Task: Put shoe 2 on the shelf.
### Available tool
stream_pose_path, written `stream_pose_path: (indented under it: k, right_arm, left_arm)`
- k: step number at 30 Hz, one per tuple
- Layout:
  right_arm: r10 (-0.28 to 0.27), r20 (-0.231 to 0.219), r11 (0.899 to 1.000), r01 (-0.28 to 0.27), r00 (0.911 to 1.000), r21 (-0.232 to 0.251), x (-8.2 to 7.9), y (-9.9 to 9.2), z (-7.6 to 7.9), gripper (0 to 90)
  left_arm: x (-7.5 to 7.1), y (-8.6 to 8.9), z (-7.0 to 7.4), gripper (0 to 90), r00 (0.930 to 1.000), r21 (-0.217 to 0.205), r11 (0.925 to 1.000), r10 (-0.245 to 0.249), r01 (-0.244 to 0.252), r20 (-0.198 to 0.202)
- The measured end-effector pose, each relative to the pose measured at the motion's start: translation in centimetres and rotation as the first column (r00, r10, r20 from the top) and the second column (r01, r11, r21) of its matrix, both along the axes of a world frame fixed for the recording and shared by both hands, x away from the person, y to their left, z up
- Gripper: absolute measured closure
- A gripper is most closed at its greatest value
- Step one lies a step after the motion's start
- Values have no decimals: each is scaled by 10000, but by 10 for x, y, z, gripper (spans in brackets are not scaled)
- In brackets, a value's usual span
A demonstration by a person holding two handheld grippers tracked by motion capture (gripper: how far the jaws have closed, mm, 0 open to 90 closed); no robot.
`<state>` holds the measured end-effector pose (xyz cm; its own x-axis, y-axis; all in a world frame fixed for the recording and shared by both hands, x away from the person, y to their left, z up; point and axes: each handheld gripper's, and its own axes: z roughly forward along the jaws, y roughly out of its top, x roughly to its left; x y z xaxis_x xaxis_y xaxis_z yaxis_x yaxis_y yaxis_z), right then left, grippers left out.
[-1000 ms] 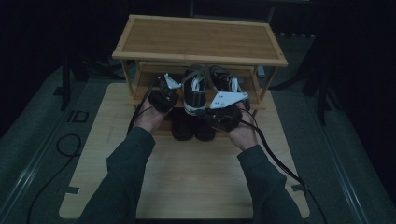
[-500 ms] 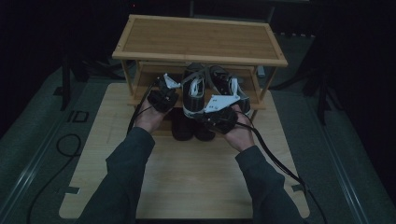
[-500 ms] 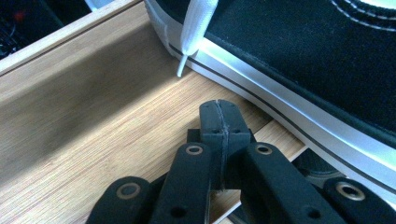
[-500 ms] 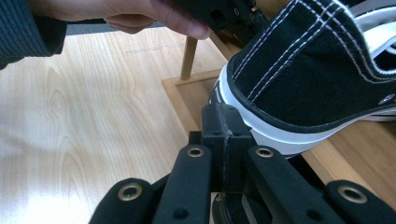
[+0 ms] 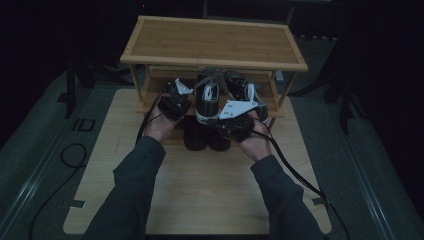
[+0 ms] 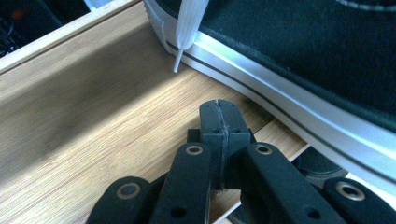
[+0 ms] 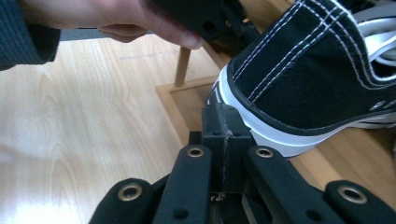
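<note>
Nothing has shifted over the last second: your left hand-held gripper (image 6: 219, 109) and right hand-held gripper (image 7: 224, 116) are both clenched on nothing, flanking the black sneaker (image 5: 207, 97) at mid-frame on the rack's lower shelf (image 5: 150, 102), so it's still ungrasped.

Light wood board (image 5: 200, 195) on the grey floor (image 5: 40, 165). Bamboo rack (image 5: 215, 42) stands at the board's far edge, two tiers; top shelf bare. Lower shelf (image 6: 93, 140) carries black sneakers (image 5: 207, 95) with white soles, toward its right half. Another dark pair (image 5: 205, 135) sits on the board, just in front of the rack's front edge, near centre.
</note>
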<state>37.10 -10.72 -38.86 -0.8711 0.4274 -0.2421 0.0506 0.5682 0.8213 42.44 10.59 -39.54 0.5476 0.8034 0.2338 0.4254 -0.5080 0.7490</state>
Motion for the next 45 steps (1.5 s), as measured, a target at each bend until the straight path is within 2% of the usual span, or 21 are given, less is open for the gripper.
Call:
stream_pose_path:
  k: [2, 8, 13, 16, 19, 22, 37, 40, 42, 45]
  right_arm:
    - [-35, 71, 10000, 35, 10000, -73, 0, 0, 1, 900]
    - [-243, 162, 9996, 241, 9996, 148, 1, -2, 5, 900]
    - [-186, 22, 9998, 186, 9998, 46, 2, 1, 2, 900]
    - [-140, -80, 9998, 139, 9999, -173, 2, 4, -3, 900]
    - [-182, -95, 9998, 183, 9998, 12, 3, 3, -6, 900]
    - [-230, -30, 9997, 230, 9997, -34, 3, 4, -6, 900]
    - [-314, -122, 9989, 318, 9994, 346, 8, 6, -9, 900]
    - [-514, -6, 9978, 513, 9987, 413, 9, 5, -8, 900]
    - [-502, -101, 9973, 507, 9987, 529, 11, 4, -7, 900]
    - [-488, -44, 9976, 490, 9988, 479, 11, 6, -7, 900]
  left_arm:
    - [0, 0, 0, 900, 10000, -72, 10000, 22, -22, 0]
    - [0, 0, 0, 900, 10000, -47, 10000, 25, -25, 17]
    - [0, 0, 0, 900, 10000, -23, 10000, 1, -1, 16]
    - [0, 0, 0, 900, 10000, -37, 10000, 11, -11, 17]
    - [0, 1, -1, 900, 10000, -46, 10000, -1, 1, 16]
    - [0, 0, 0, 900, 10000, -37, 10000, -13, 13, 22]
    - [0, 0, 0, 900, 10000, -15, 10000, 9, -9, 26]
    - [0, 0, 0, 900, 10000, -5, 10000, 7, -7, 31]
    - [0, 0, 0, 900, 10000, 2, 10000, 1, -1, 34]
    - [0, 0, 0, 900, 10000, -5, 10000, 1, -1, 34]
